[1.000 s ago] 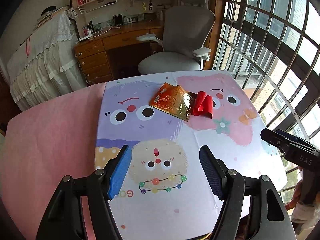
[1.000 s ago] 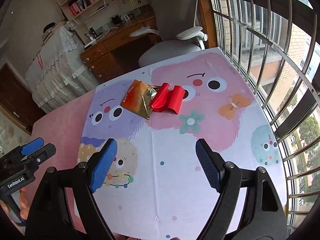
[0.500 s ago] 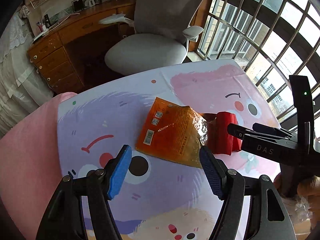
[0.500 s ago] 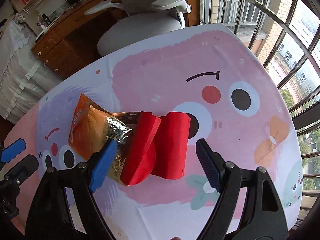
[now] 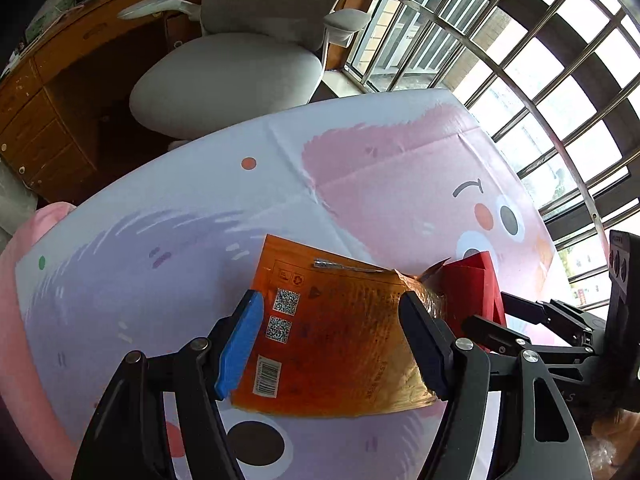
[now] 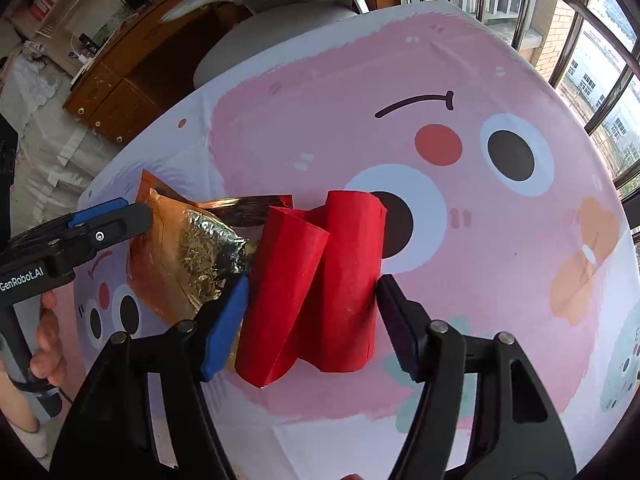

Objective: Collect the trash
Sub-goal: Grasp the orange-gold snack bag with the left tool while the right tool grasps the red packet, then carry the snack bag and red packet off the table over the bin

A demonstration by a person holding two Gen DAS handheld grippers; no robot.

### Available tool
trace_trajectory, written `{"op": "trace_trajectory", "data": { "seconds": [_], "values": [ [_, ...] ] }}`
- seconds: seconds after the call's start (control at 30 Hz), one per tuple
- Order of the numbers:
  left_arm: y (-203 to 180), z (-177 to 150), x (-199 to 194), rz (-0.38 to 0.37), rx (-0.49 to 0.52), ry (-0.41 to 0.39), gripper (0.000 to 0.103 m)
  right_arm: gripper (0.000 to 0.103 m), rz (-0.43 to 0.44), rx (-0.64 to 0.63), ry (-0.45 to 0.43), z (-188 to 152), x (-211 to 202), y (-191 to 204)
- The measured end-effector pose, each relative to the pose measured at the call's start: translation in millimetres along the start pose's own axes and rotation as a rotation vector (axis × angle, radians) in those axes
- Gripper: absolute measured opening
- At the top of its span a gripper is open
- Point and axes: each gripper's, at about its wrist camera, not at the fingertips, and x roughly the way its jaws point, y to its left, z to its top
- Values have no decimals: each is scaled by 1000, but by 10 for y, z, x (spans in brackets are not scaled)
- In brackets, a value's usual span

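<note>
Room: barred window [image 5: 520,52] from 12 to 3 o'clock in the left wrist view; wooden desk [image 5: 52,80] at 10 o'clock; grey office chair [image 5: 232,68] at 12 o'clock, its back cut off by the frame.
Table [image 6: 500,300]: covered by a cloth printed with pastel cartoon faces; its near edge is hidden behind the gripper bodies.
Orange snack wrapper [image 5: 332,336]: lies flat at centre, foil lining showing at its torn 3 o'clock end, which touches the red paper.
Folded red paper [image 6: 320,284]: two rolled lobes, centre of the right wrist view.
Left gripper [image 5: 332,340]: jaws spread, one either side of the wrapper, not pinching.
Right gripper [image 6: 312,320]: jaws spread, flanking the red paper; contact cannot be told.
Hand [image 6: 48,336]: 8 o'clock, partly cut off.
</note>
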Motion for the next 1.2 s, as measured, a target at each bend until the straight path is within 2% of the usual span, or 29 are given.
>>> {"op": "trace_trajectory", "data": {
  "seconds": [0.13,0.27,0.33,0.43,0.6,0.7,0.83,0.9,0.97,1.07,1.2],
  "values": [
    [61,92,204,-18,18,28,71,58,43,24,32,-36,90,47],
    [60,125,403,-56,45,67,71,48,-29,-61,16,-116,102,173],
    [-5,105,510,-72,66,100,71,40,-53,-88,11,-136,106,190],
    [-143,59,567,-44,139,84,77,35,-39,-75,4,-151,79,124],
    [-533,-105,632,13,278,113,81,28,5,-50,16,-197,55,69],
    [-722,-234,683,89,360,112,81,26,25,-39,17,-262,39,54],
    [-820,-379,691,111,386,95,80,26,41,-24,25,-385,-9,-2],
    [-885,-428,676,122,391,74,65,26,47,-22,25,-457,-35,-26],
    [-954,-457,633,126,393,58,29,25,54,-21,24,-527,-62,-46],
    [-1091,-468,672,170,360,56,16,24,69,-9,29,-617,-99,-88],
    [-1117,-527,598,129,249,64,4,22,89,-2,23,-743,-209,-147]
  ]
}}
